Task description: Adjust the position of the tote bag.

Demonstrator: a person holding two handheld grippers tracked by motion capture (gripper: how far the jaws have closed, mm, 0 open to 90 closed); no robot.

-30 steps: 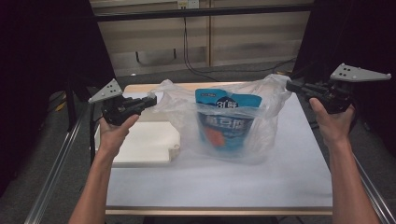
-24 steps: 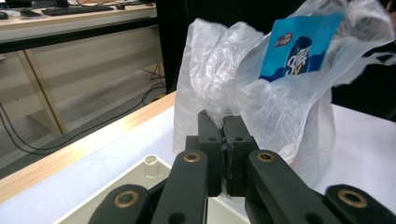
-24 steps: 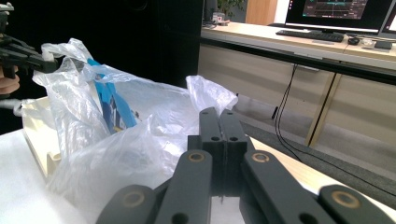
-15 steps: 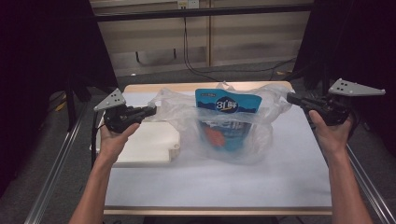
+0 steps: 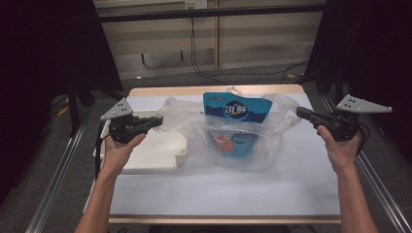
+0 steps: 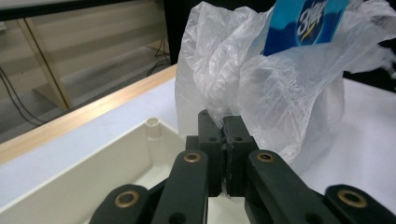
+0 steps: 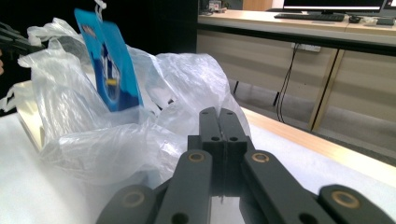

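Observation:
A clear plastic bag (image 5: 182, 119) stands on the white table (image 5: 218, 194) with a blue pouch (image 5: 235, 110) upright inside it, the pouch's top sticking out above the film. My left gripper (image 5: 158, 120) is shut on the bag's left edge, seen up close as crumpled film (image 6: 280, 84) pinched between the jaws of my left gripper (image 6: 223, 122). My right gripper (image 5: 300, 112) is shut on the bag's right edge. In the right gripper view the shut jaws of my right gripper (image 7: 218, 114) meet the bag (image 7: 187, 79), with the pouch (image 7: 109, 65) behind.
A white plastic tray (image 5: 155, 153) lies on the table's left side, right under my left gripper; its rim (image 6: 93, 163) has a small post. Metal rails run along both sides of the table. Bare table surface lies in front of the bag.
Both grippers have come down toward the table while still holding the bag's edges. The film has sagged lower around the pouch, which now stands out above it.

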